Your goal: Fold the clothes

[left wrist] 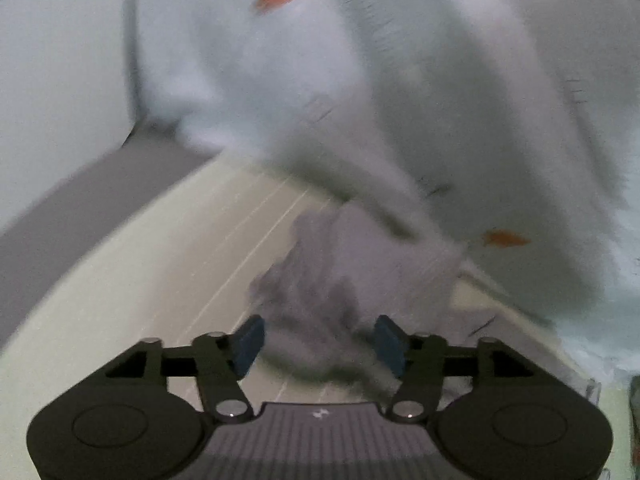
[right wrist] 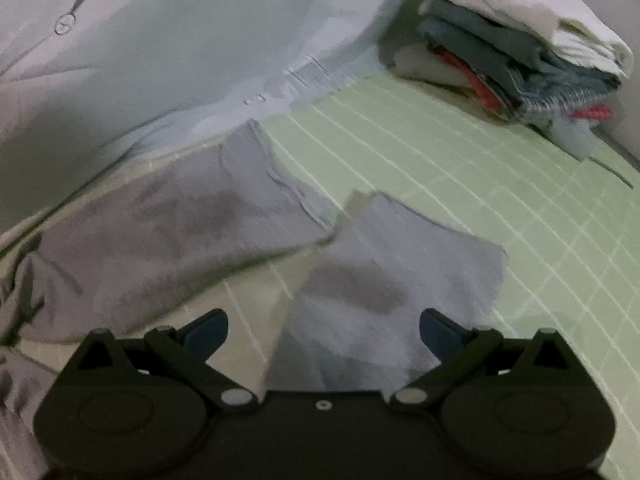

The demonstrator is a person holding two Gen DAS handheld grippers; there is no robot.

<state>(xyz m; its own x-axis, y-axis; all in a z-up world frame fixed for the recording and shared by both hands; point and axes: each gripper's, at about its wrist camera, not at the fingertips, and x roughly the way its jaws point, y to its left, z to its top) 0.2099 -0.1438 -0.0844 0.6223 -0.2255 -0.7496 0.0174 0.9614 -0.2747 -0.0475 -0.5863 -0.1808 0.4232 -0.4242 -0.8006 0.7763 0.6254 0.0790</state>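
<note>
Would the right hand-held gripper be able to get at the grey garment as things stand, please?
Probably yes: the right hand-held gripper is open, and the grey garment lies flat on the green mat directly between its fingers, nothing covering it.

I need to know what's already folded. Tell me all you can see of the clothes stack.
The clothes stack sits at the far right of the green grid mat. A thick white piece lies on top, grey-blue layers beneath, red bits poking from its edge. It looks soft, neatly piled but blurred. Neither tool touches it.

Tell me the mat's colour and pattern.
Light green mat with a white grid; clearest in the right wrist view.
</note>
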